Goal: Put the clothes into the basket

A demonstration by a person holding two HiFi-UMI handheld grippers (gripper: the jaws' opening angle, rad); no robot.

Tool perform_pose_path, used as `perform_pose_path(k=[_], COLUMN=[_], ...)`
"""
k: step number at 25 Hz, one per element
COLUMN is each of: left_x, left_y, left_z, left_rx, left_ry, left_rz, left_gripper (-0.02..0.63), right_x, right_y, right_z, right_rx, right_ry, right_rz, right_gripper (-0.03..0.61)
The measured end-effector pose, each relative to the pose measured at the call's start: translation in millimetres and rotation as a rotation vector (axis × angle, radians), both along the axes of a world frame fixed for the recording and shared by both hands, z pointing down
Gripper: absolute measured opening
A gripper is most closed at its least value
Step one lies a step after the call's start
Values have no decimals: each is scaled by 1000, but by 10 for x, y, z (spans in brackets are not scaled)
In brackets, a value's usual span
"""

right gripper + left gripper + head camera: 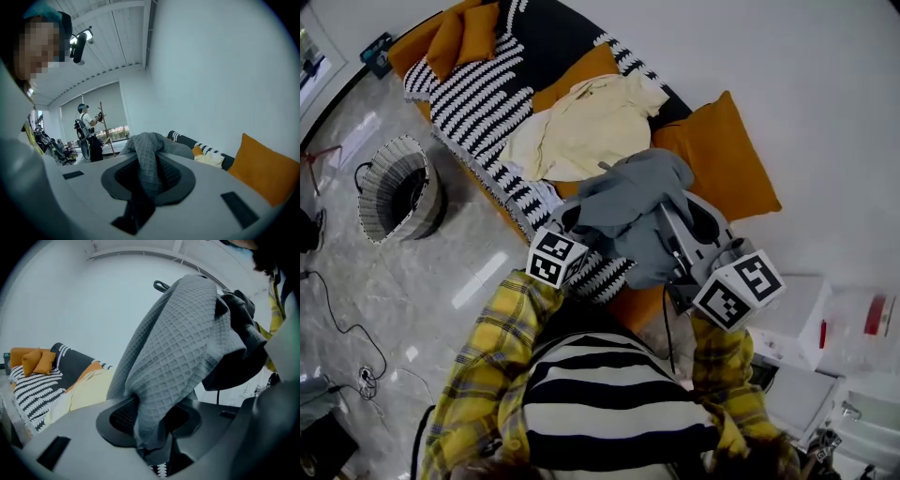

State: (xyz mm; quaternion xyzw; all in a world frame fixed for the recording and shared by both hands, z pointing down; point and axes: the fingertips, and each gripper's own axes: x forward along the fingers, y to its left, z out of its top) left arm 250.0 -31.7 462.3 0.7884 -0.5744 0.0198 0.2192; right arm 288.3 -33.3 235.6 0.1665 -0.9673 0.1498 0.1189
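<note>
A grey waffle-knit garment [633, 202] hangs bunched in the air above the sofa, held between both grippers. My left gripper [581, 220] has the cloth's lower fold wedged between its pads; in the left gripper view the garment [183, 348] drapes down into the left gripper [152, 427]. My right gripper [661, 211] is shut on another fold, and the cloth [150, 154] fills the right gripper [147, 180] in its own view. A cream garment [581, 127] lies spread on the sofa behind. The woven basket [394, 187] stands on the floor at the far left.
The sofa carries a black-and-white striped blanket [478, 84] and orange cushions [722, 155]. Cables [347, 328] trail over the glossy floor near the basket. A white unit [797, 319] stands at my right. A person [86, 129] stands far off in the room.
</note>
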Motion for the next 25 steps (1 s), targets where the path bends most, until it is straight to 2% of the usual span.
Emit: perform_pose_path(k=[3, 5, 11, 16, 20, 25], left_x=[-63, -129, -485, -834, -1197, -1747], left_y=[-49, -42, 128, 361, 625, 1075], left_z=[-23, -78, -341, -729, -1101, -1612], left_rx=[9, 16, 52, 110, 159, 235], left_ry=[-12, -15, -7, -4, -23, -8], left_rz=[-29, -48, -144, -272, -389, -547], left_gripper=[76, 52, 41, 38, 38, 38], right_x=[62, 97, 134, 63, -166, -622], right_y=[-45, -78, -91, -42, 31, 232], right_z=[75, 117, 272, 357, 391, 340], right_rx=[-16, -30, -62, -84, -101, -99], right_ry=[-10, -19, -14, -18, -32, -31], right_rz=[9, 18, 23, -13, -80, -172], right_gripper=[76, 77, 77, 77, 77, 77])
